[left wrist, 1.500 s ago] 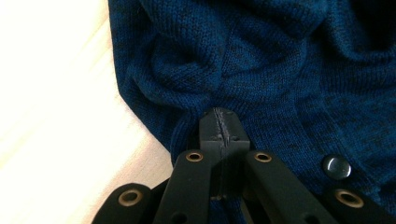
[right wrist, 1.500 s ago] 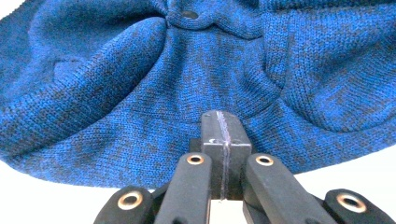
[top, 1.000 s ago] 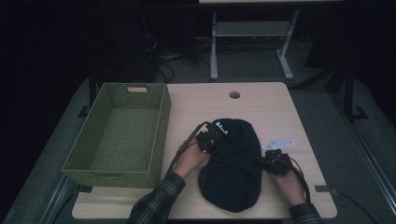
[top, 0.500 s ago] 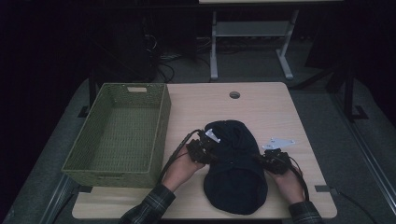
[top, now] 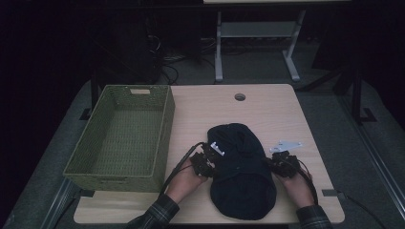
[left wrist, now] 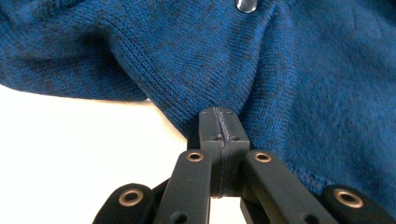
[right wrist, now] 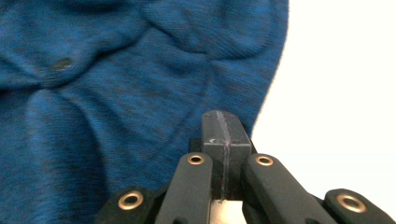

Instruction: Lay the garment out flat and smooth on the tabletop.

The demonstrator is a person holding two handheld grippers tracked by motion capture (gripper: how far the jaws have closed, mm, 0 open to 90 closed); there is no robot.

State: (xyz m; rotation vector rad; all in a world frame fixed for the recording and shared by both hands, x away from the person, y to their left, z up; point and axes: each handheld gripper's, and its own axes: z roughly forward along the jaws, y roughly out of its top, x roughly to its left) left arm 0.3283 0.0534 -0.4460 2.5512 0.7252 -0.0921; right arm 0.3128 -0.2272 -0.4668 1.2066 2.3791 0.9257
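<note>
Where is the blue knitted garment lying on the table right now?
In the high view the blue knitted garment lies on the near middle of the table, right of the green basket, between the left gripper and the right gripper.

A green basket [top: 124,138] sits on the left side of the surface [top: 267,114]. It is woven and has a small slot in its far wall. It hangs a little over the left edge. The surface is light wood with a round hole [top: 239,97] near its far edge. Behind the surface, on the grey floor [top: 258,71], stands a white frame [top: 258,33] with two legs. Dark cables [top: 176,59] lie on the floor to the left of the frame.
</note>
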